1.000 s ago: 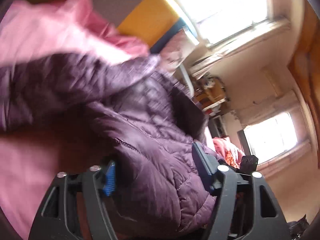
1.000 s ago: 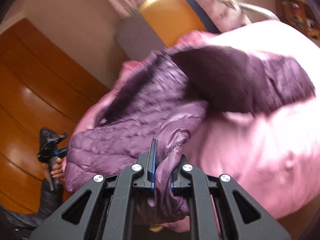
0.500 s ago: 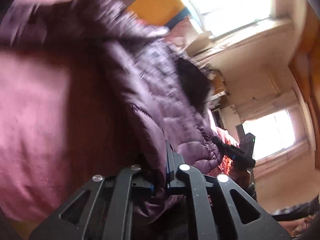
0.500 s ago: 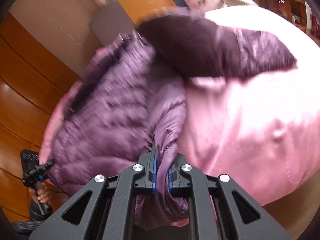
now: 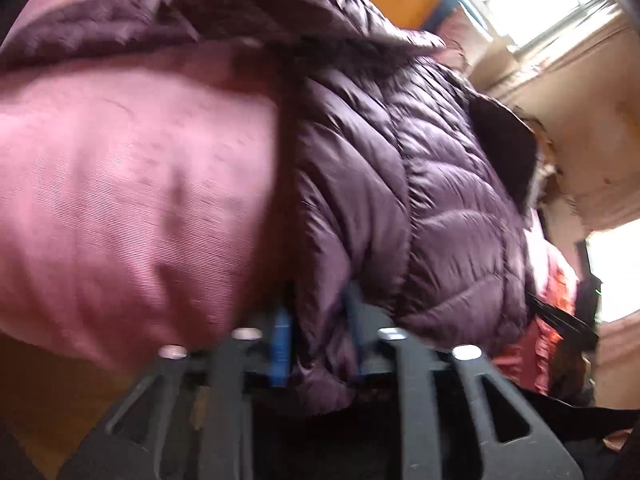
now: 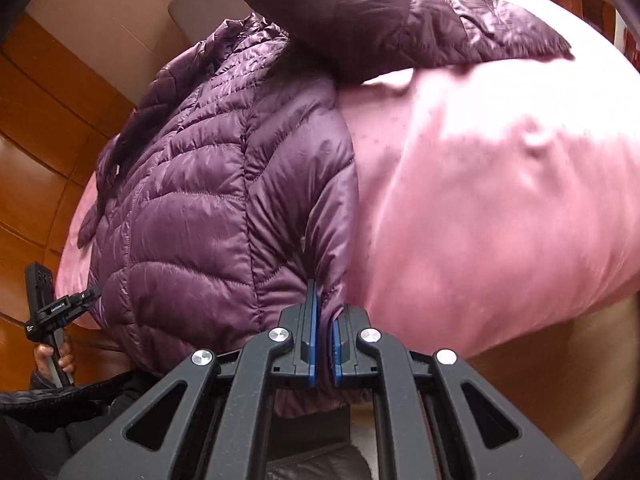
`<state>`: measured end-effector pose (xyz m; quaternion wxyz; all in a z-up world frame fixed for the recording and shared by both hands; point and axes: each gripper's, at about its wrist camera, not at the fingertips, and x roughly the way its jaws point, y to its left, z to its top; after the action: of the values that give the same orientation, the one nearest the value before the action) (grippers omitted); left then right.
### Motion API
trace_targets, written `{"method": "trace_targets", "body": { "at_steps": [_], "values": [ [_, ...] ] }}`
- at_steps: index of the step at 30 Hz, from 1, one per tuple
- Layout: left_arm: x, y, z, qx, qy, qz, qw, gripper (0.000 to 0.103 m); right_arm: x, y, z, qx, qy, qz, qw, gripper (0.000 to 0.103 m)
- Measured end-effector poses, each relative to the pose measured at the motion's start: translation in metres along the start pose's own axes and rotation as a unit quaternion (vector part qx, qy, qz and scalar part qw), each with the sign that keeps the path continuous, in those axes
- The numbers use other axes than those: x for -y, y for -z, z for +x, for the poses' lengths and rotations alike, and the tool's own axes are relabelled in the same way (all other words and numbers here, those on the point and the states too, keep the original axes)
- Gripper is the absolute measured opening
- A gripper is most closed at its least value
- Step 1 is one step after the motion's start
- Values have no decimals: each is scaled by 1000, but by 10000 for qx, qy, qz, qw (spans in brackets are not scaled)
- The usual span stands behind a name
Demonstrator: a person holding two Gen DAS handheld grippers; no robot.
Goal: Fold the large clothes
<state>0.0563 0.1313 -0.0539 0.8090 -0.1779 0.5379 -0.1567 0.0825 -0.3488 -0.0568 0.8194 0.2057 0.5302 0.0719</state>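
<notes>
Purple quilted jacket (image 6: pixel 208 184) lies on the pink bed (image 6: pixel 500 200), running straight ahead of both your grippers. Your right gripper (image 6: pixel 323 344) pinches its hem; your left gripper (image 5: pixel 318 344) clamps the opposite hem corner.

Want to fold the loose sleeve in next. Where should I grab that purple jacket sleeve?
Pinch the sleeve at its thin free cuff end, coming over the pink bedding. It lies flat, stretched away from the puffy jacket body.
</notes>
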Motion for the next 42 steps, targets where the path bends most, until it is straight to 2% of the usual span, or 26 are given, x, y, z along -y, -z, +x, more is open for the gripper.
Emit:
{"method": "trace_targets", "body": {
  "at_steps": [1,2,4,6,8,10,12,15,19,22,23,25,27,29,32,35,37,39,40,41,42],
  "values": [
    [-2,-7,-4,159,-151,-3,9998,60,3,-2,-1,26,-67,13,10000,7],
    [-8,-10,-13,337,-214,-6,9992,65,6,-4,-4,62,-134,18,9999,11],
    [-5,-18,-32,719,-244,62,9971,66,14,-1,-17,259,-183,129,9994,29],
    [9,-31,-36,957,-261,206,9949,66,27,-10,-26,553,-133,368,9977,32],
    [28,-40,-33,1155,-271,466,9918,74,40,-25,-33,822,-50,669,9943,33],
    [52,-39,-20,1253,-286,797,9885,81,62,-44,-41,1183,108,1109,9867,43],
    [78,-44,2,1122,-378,1121,9866,83,94,-66,-42,1506,139,1773,9725,44],
    [107,-44,37,1016,-362,1456,9834,83,134,-97,-36,1840,287,2595,9476,49],
    [128,-53,71,773,-180,1457,9861,83,168,-128,-19,2017,349,3336,9202,49],
    [138,-54,90,654,-308,1592,9846,83,173,-144,-12,2031,466,3397,9171,45],
    [141,-53,96,610,-371,1649,9837,83,173,-150,-9,1985,447,3340,9204,42],
    [140,-52,105,518,-486,1698,9829,83,164,-160,-6,1852,552,3103,9308,10],
    [138,-52,110,471,-510,1654,9838,83,157,-164,-19,1982,766,2827,9354,6],
    [135,-53,113,459,-489,1593,9849,84,159,-158,-48,2290,1076,2672,9298,5],
    [132,-54,116,432,-448,1498,9868,85,175,-144,-82,2695,2005,2641,9041,5],
    [131,-54,119,413,-451,1486,9870,86,210,-122,-87,2501,2661,2982,8819,4],
    [130,-53,119,408,-457,1516,9865,86,226,-113,-75,2259,2763,3174,8786,4],
    [128,-54,117,410,-413,1480,9873,86,218,-116,-68,2202,3091,2939,8773,5],
    [127,-56,115,415,-383,1450,9878,86,211,-119,-65,2151,3281,2807,8760,9],
    [126,-57,113,433,-346,1411,9884,86,208,-118,-66,2117,3298,2748,8780,10],
    [123,-58,107,478,-286,1340,9894,86,206,-119,-67,2105,3254,2719,8808,17]
  ]
}}
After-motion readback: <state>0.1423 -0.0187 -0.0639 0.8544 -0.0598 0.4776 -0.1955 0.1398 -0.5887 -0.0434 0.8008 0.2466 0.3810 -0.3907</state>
